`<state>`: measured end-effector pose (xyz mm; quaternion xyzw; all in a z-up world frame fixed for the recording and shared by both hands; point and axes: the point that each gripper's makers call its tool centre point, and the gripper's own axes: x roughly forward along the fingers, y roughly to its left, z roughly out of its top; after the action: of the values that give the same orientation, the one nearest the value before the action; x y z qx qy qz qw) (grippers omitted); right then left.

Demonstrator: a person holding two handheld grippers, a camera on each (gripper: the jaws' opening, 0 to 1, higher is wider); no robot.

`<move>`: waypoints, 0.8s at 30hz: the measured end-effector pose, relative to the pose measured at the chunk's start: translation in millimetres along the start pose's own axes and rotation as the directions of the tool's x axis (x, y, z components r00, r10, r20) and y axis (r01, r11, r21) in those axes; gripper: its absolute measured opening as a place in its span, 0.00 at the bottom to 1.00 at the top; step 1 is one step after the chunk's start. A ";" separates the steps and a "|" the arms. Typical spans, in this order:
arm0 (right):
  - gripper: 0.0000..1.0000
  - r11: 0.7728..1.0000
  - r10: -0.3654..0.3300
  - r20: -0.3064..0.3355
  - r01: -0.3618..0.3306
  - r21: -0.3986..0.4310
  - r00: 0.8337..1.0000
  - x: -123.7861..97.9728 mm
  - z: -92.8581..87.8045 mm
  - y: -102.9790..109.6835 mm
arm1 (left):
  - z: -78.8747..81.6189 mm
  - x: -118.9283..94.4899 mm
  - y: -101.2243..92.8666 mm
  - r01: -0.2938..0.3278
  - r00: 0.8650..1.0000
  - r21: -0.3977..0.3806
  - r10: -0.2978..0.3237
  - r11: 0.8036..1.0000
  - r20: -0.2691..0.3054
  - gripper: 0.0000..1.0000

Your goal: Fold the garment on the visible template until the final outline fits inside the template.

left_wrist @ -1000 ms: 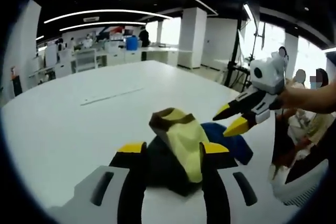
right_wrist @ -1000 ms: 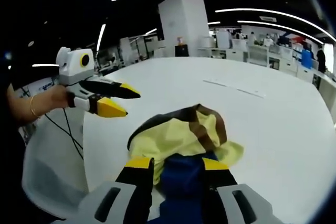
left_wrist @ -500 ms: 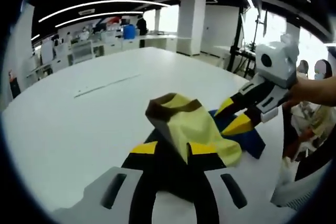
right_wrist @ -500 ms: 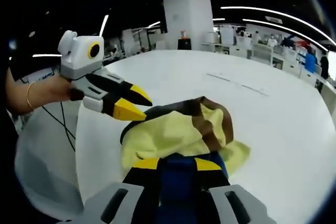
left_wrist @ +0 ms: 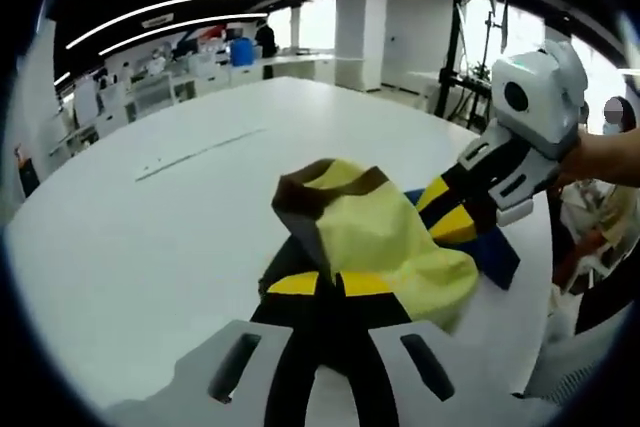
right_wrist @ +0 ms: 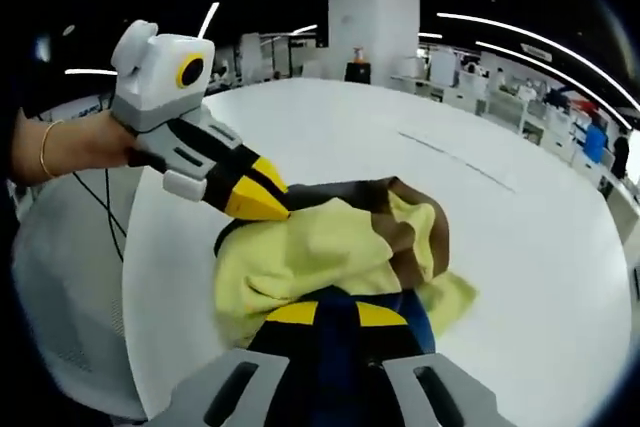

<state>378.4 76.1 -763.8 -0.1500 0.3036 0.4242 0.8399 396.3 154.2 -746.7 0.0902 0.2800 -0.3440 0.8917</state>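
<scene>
My left gripper [left_wrist: 331, 283] and right gripper [right_wrist: 334, 314] are each clamped w/ jaws together on the garment [left_wrist: 380, 237], a crumpled yellow, brown & blue heap on the white table [left_wrist: 150, 217], w/ both tools close beside each other at the heap.

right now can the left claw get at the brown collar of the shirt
Probably yes. The left claw is already shut on the shirt just below the brown collar, and nothing lies between them; it would have to let go first.
</scene>
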 end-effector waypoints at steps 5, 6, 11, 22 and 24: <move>0.01 1.000 -0.008 -0.001 0.008 0.005 1.000 -1.1 -0.5 -3.3 | -2.2 -2.7 4.8 -0.011 1.000 -0.011 0.011 1.000 0.004 0.00; 0.00 1.000 -0.009 -0.001 0.009 0.006 1.000 -1.4 -0.4 -3.7 | -2.5 -2.8 5.3 -0.012 1.000 -0.012 0.012 1.000 0.003 0.00; 0.00 1.000 -0.016 0.010 0.015 0.023 1.000 -4.7 2.3 -5.5 | -2.3 -5.4 8.2 -0.022 1.000 -0.018 0.022 1.000 0.004 0.00; 0.00 0.993 -0.092 0.085 0.085 0.076 0.992 -38.5 19.2 -21.9 | 3.6 -35.9 18.8 -0.080 0.996 -0.039 0.081 0.996 0.042 0.00; 0.00 0.991 -0.110 0.092 0.103 0.085 0.990 -48.1 19.9 -26.1 | 2.3 -41.7 18.2 -0.082 0.995 -0.040 0.084 0.996 0.045 0.00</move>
<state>385.0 40.9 -718.0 -0.1116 0.2708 0.3730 0.8804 384.0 190.5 -721.9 0.0766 0.2615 -0.3033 0.9131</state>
